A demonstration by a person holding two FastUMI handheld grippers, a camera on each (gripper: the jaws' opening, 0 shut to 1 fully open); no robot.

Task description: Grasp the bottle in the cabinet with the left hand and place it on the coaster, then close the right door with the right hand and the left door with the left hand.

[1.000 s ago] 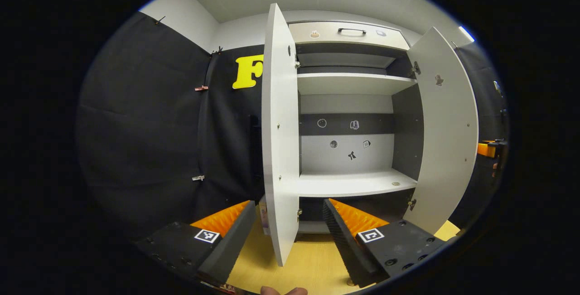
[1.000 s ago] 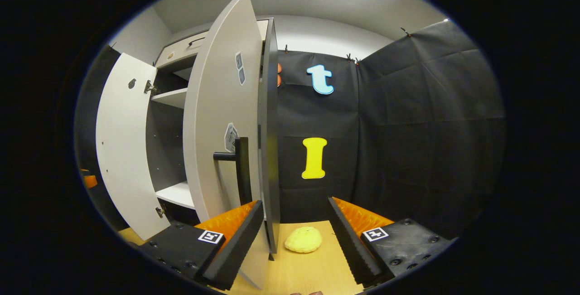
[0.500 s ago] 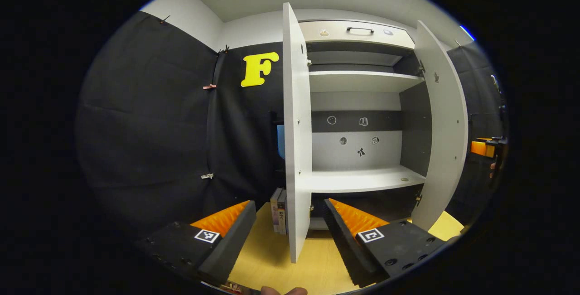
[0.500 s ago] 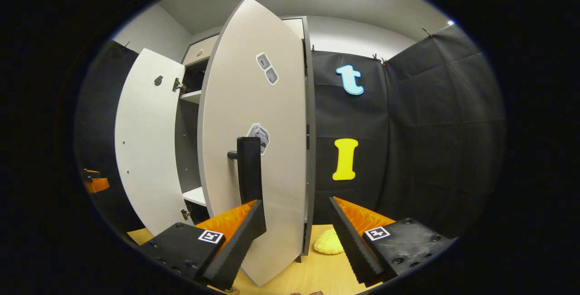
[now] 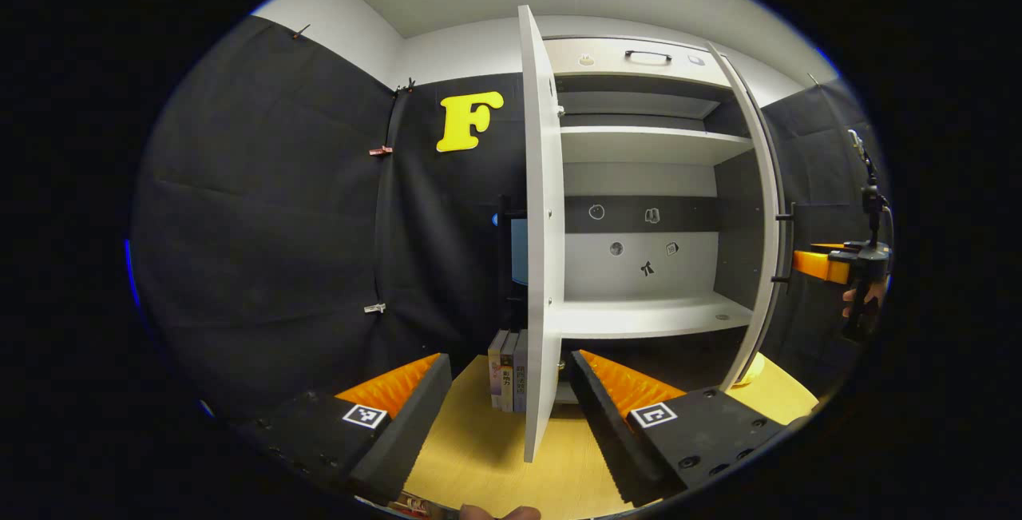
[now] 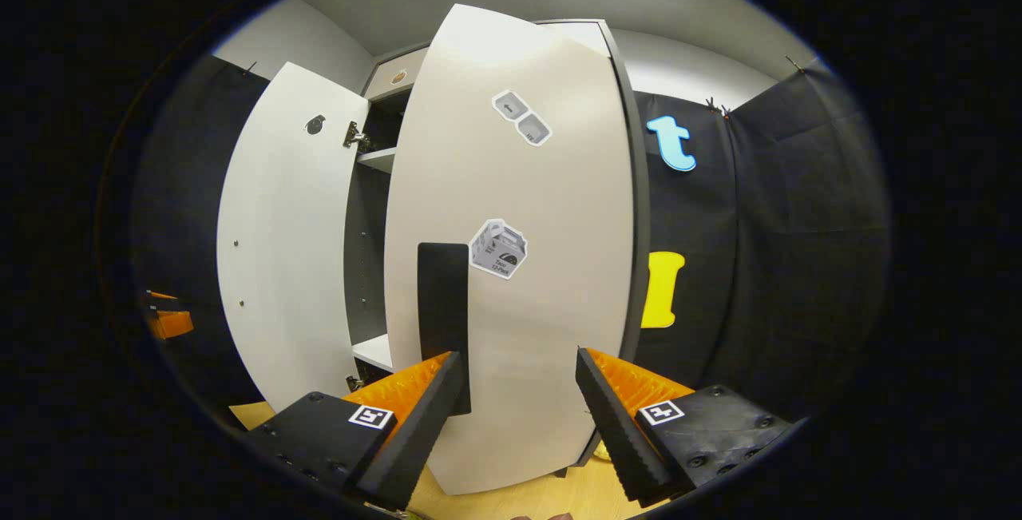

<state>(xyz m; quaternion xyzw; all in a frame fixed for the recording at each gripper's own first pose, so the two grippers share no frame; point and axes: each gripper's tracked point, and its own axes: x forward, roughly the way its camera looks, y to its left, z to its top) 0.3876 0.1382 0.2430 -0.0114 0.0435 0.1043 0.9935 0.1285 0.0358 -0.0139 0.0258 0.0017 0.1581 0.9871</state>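
Note:
The white cabinet (image 5: pixel 639 144) stands in front of me with bare shelves. Its left door (image 5: pixel 541 232) is open and edge-on to the left gripper view. The right door (image 5: pixel 765 224) is swung partway in and is nearly edge-on too. My left gripper (image 5: pixel 509 359) is open and held low in front of the left door's edge. In the right gripper view the right door's front face (image 6: pixel 543 304) is very close, with its black handle (image 6: pixel 443 304) just above the left fingertip. My right gripper (image 6: pixel 519 364) is open against that face; contact cannot be told. The left door (image 6: pixel 279 248) stands open beyond.
Several books (image 5: pixel 509 372) stand on the wooden tabletop (image 5: pixel 479 456) left of the left door. A yellow object (image 5: pixel 752 370) lies by the right door's foot. A hand holds the right gripper (image 5: pixel 830 264) at the far right. The left gripper (image 6: pixel 168 320) shows at the far left.
The right door has swung well inwards towards the cabinet, with my right gripper following it. My left gripper has shifted left, so the left door now looks edge-on and the books are uncovered.

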